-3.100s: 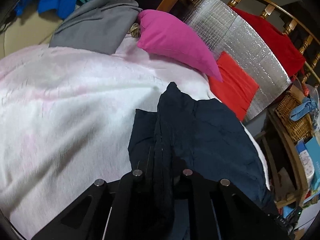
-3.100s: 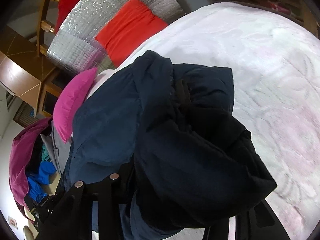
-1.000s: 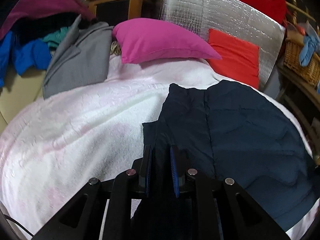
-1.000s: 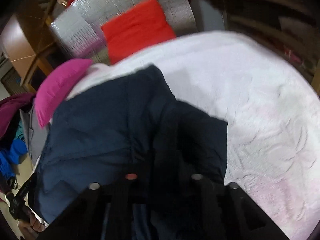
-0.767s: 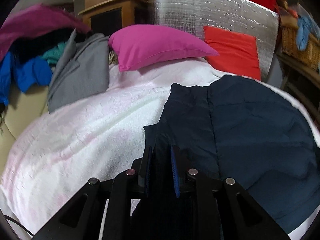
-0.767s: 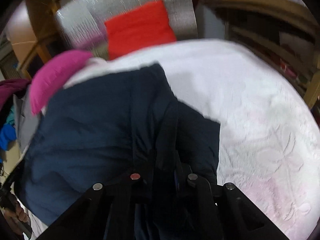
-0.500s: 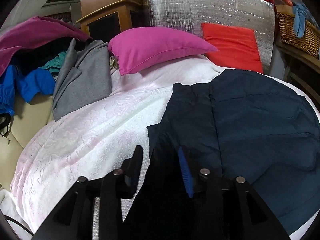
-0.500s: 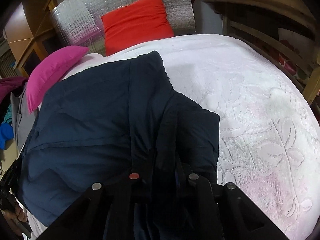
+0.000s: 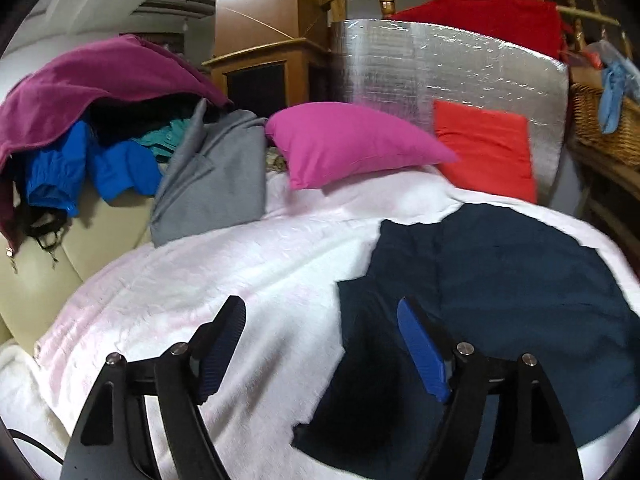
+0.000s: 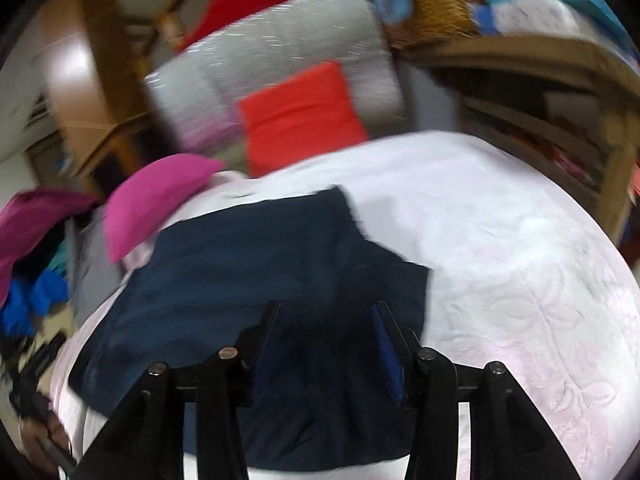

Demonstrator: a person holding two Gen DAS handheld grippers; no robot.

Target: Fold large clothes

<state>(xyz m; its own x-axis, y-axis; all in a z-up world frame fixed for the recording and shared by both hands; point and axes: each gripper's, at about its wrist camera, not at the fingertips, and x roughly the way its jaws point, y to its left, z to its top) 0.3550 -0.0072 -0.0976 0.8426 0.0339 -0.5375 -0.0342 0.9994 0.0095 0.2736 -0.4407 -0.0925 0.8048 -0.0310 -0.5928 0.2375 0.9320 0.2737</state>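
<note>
Beneath both opening, empty claws, left claw [image 9: 320, 312] and right claw [image 10: 326, 310], navy garment [image 9: 500, 280] flat on white blanket [image 9: 224, 264].

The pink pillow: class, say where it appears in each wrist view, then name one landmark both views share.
Left wrist view: the pink pillow lies upper centre, at the head of the bed, left of the red cushion.
Right wrist view: the pink pillow sits at middle left, blurred, beyond the navy garment.
Shared landmark: the red cushion against the silver foil panel.

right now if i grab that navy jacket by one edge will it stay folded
Probably not. The navy jacket lies limp and creased on the white blanket, so it looks floppy; its layers likely slide apart. Its smooth fabric may slip.
</note>
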